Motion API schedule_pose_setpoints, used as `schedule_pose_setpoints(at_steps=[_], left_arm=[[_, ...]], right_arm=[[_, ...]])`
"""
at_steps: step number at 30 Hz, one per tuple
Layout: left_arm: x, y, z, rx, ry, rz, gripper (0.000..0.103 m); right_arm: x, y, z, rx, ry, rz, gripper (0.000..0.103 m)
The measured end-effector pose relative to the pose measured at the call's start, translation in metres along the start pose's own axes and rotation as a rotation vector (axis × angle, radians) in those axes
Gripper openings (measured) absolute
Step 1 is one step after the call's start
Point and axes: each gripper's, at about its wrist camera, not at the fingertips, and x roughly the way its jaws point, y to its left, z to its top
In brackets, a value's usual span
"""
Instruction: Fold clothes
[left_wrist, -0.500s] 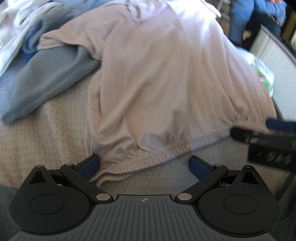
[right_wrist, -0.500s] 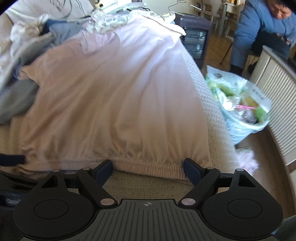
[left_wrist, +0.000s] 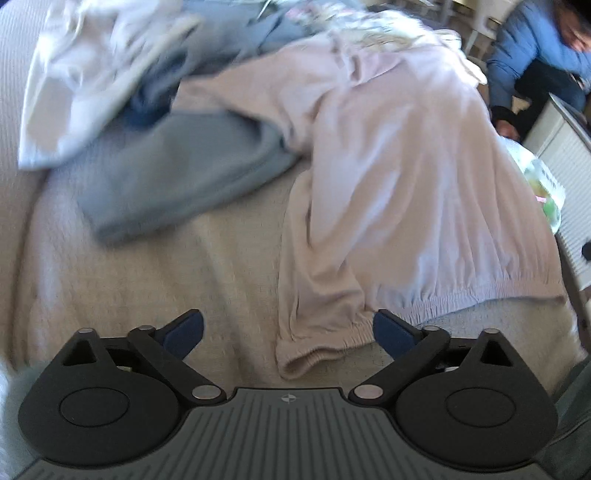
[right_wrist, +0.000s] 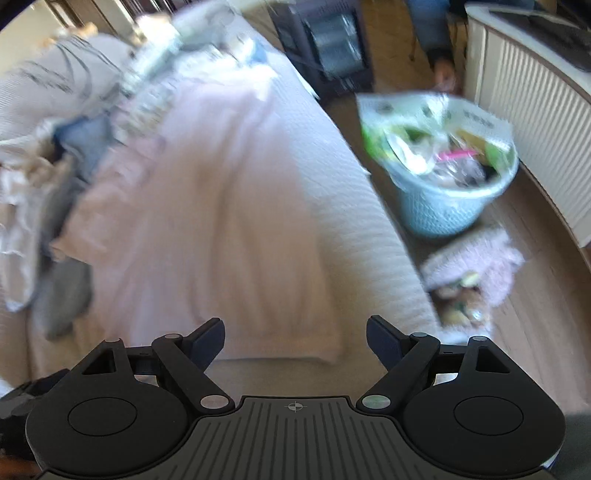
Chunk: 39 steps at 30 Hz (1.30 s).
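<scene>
Both views have pulled back and swung. The pink garment lies spread, unfolded, mid-frame on the bed; left tool and right tool gape wide, empty.

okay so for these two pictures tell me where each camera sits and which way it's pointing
Left wrist: on the left claw, looking forward along its open fingers at the pink garment and grey garment on the bed.
Right wrist: on the right claw, open, facing the same garment, with the basket on the floor.
Shared: pink garment, bed.
</scene>
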Motion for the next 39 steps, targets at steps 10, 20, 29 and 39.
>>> schedule_pose_setpoints(at_steps=[10, 20, 29, 39], left_arm=[[0.037, -0.01, 0.0, -0.031, 0.115, -0.021, 0.09], [0.007, -0.009, -0.032, 0.02, 0.052, 0.028, 0.026], [-0.029, 0.029, -0.033, 0.002, 0.05, -0.085, 0.007], [-0.032, 0.014, 0.012, -0.007, 0.014, -0.116, 0.012]], right_arm=[[0.07, 0.001, 0.028, -0.029, 0.259, -0.029, 0.053], [0.058, 0.017, 0.016, -0.188, 0.234, -0.035, 0.011], [0.031, 0.02, 0.021, -0.21, 0.18, -0.031, 0.008], [0.043, 0.013, 0.023, -0.186, 0.187, -0.067, 0.008]])
